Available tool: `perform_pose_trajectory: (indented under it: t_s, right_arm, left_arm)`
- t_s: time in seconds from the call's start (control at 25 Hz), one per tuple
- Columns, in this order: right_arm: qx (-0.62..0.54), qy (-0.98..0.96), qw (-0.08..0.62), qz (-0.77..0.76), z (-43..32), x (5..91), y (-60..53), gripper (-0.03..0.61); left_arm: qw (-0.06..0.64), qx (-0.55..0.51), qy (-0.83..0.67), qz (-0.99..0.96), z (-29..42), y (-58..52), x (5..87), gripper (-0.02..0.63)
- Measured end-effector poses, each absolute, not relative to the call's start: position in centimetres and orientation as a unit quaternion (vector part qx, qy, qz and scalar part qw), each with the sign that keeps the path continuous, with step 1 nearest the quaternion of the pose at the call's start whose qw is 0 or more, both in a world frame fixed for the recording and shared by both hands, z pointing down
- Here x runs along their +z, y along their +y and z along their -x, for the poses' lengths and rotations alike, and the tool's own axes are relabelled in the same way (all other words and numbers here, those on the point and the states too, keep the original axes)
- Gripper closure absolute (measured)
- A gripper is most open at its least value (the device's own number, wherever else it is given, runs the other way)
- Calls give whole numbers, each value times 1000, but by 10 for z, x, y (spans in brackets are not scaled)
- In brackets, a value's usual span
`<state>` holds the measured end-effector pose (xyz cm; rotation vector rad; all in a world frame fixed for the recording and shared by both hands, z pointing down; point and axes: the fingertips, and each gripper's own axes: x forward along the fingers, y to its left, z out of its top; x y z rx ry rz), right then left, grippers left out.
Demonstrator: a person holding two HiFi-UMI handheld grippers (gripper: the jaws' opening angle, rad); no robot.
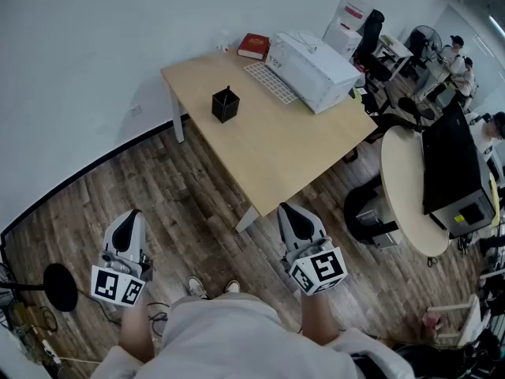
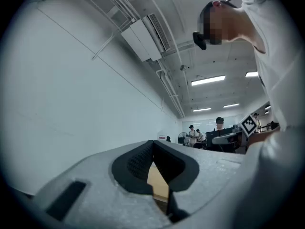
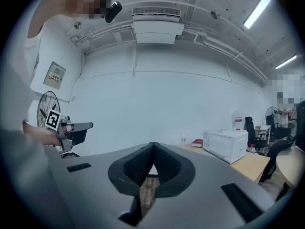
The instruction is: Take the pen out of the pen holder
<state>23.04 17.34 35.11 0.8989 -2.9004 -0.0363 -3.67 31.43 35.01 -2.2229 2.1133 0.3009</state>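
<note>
Head view: person stands on a wood-plank floor (image 1: 173,204), 1 gripper in each hand, both low in the frame and pointing toward the top edge.
- Left gripper (image 1: 131,221) at lower left, right gripper (image 1: 289,215) at lower centre; each carries its marker cube near the wrist.
- Black pen holder (image 1: 225,106) stands upright in the upper centre, on the light wood table (image 1: 272,152), well apart from both grippers.
- The pen (image 1: 228,91) shows only as a thin dark stem above the holder's rim.
- Same table, further right: white keyboard (image 1: 271,82), white box-shaped appliance (image 1: 312,69), red book (image 1: 254,46).
- Round table (image 1: 404,200) with a black monitor (image 1: 450,164) at the right edge.

Left gripper view: the left gripper (image 2: 153,144) has its jaws together, the dark pads meeting at the tip, nothing clamped. A strip of light wood shows through the gap below the pads. White wall at left, ceiling air-conditioning unit (image 2: 143,38) at top.

Right gripper view: the right gripper (image 3: 152,147) has its jaws together, pads meeting at the tip, nothing between them. The left gripper (image 3: 62,127) sits at mid left. The white appliance (image 3: 229,145) and red book (image 3: 197,142) stand at right on the table.
</note>
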Motion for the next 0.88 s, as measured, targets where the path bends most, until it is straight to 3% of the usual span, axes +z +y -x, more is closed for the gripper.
perform_pose_trajectory:
  t_s: [0.44,0.68,0.88]
  right_arm:
    - [-17,-960,42,-277,-238,345,168,578]
    - [1,-963,-13,-269,-258,331,164,577]
    - [0,-962,-5,-273,-272,337,159,577]
  left_arm:
    - [25,97,686,721,10,313,350,600]
    - [28,95,693,714,-1,310,351,599]
    - [26,97,701,706,-7,308,350,598]
